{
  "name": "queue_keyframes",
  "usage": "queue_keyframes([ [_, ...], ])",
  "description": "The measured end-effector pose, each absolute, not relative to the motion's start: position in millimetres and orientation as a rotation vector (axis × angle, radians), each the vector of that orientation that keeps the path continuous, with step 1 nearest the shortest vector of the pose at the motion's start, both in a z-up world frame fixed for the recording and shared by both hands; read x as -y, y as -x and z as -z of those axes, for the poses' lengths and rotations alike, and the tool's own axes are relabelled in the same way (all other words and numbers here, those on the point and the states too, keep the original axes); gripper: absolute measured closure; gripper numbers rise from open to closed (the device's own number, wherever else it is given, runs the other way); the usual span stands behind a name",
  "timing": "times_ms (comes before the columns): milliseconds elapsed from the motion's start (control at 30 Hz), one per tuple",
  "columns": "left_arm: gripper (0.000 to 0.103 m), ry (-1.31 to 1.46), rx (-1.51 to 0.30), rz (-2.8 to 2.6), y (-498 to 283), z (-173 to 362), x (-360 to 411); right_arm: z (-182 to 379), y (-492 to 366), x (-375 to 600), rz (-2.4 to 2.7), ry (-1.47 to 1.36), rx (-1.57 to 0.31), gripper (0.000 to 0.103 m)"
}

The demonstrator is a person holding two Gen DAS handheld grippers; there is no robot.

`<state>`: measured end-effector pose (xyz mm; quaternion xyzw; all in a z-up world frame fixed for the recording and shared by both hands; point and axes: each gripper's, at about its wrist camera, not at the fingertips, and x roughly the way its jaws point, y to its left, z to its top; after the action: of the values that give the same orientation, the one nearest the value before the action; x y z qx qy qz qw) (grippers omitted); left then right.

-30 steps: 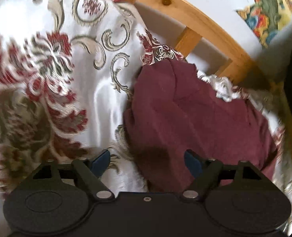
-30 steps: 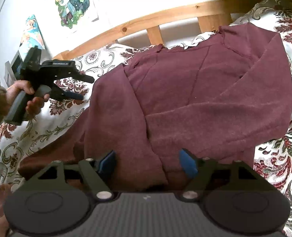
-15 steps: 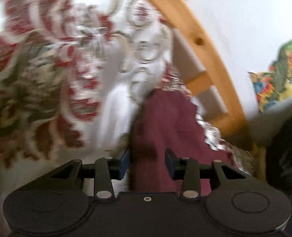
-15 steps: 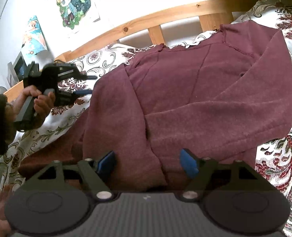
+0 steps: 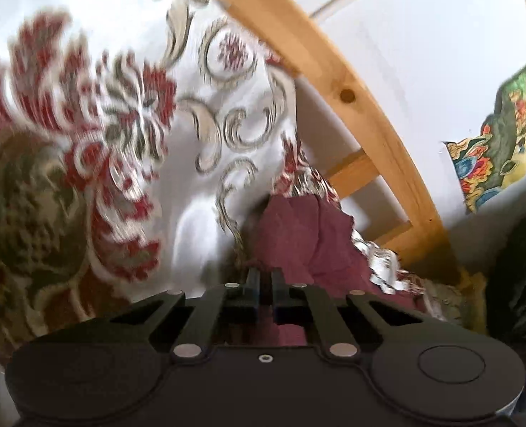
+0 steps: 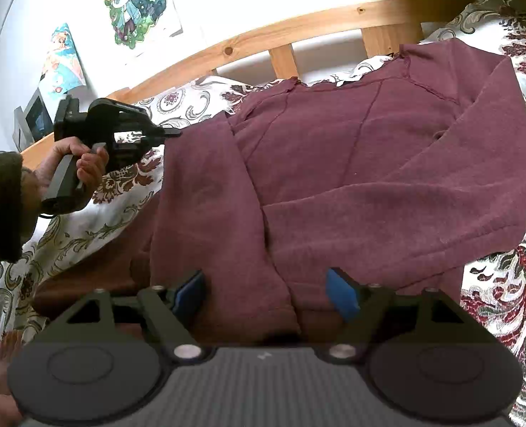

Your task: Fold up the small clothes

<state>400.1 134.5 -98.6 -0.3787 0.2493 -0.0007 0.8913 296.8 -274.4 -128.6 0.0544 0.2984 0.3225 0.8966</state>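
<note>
Your left gripper (image 5: 265, 283) has snapped its jaws onto the maroon sweater (image 6: 351, 185) edge nearest the headboard (image 6: 298, 32), right gripper (image 6: 266, 290) hovers open over the hem; soft, floppy fabric, so pinch seams.

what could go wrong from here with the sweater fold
1. The left tool has its jaws nearly closed on only a thin edge of the maroon sweater, near the shoulder. A pull could let the cloth slip out.
2. The right tool is open over the hem with both sleeves folded across the body. If only the left side lifts, those sleeves may slide apart.
3. The floral bedspread lies right beside the pinch and could get caught.
</note>
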Motion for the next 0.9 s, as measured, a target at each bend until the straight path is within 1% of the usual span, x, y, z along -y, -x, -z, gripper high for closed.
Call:
queue_keyframes([
  [100,0.098,0.784,-0.49,-0.064,-393,98,-141,128,-296,273,-0.666,-0.104,-0.617,0.023],
  [200,0.098,0.793,-0.541,-0.09,-397,107,-147,128,-296,273,-0.666,-0.101,-0.616,0.023],
  [233,0.095,0.786,-0.552,-0.094,-398,109,-147,128,-296,273,-0.666,-0.101,-0.615,0.023],
  [300,0.088,0.773,-0.555,-0.112,-397,109,-146,127,-295,273,-0.666,-0.097,-0.615,0.023],
  [367,0.073,0.776,-0.552,-0.137,-396,109,-147,127,-295,273,-0.665,-0.09,-0.615,0.023],
  [400,0.071,0.784,-0.553,-0.14,-393,109,-150,126,-294,272,-0.665,-0.085,-0.615,0.023],
  [433,0.065,0.786,-0.554,-0.143,-390,108,-152,125,-294,272,-0.665,-0.079,-0.614,0.023],
  [467,0.057,0.78,-0.558,-0.146,-387,107,-153,125,-293,272,-0.665,-0.074,-0.613,0.023],
  [500,0.053,0.761,-0.566,-0.148,-382,105,-152,124,-293,272,-0.667,-0.07,-0.612,0.021],
  [533,0.047,0.739,-0.571,-0.143,-377,103,-150,124,-293,272,-0.669,-0.068,-0.611,0.018],
  [567,0.038,0.707,-0.575,-0.13,-371,101,-147,123,-292,272,-0.669,-0.064,-0.608,0.017],
  [600,0.033,0.654,-0.582,-0.113,-364,97,-140,122,-291,271,-0.666,-0.058,-0.601,0.013],
  [633,0.026,0.609,-0.585,-0.101,-359,94,-134,120,-289,270,-0.656,-0.048,-0.59,0.011],
  [667,0.021,0.555,-0.588,-0.09,-353,91,-126,119,-288,271,-0.648,-0.04,-0.579,0.011],
  [733,0.016,0.475,-0.604,-0.066,-344,88,-112,116,-285,271,-0.621,-0.03,-0.553,0.006],
  [833,0.014,0.393,-0.644,-0.039,-332,88,-95,111,-282,272,-0.573,-0.015,-0.524,0.001],
  [900,0.01,0.334,-0.67,-0.028,-325,90,-84,110,-281,271,-0.528,0.015,-0.514,0.0],
])
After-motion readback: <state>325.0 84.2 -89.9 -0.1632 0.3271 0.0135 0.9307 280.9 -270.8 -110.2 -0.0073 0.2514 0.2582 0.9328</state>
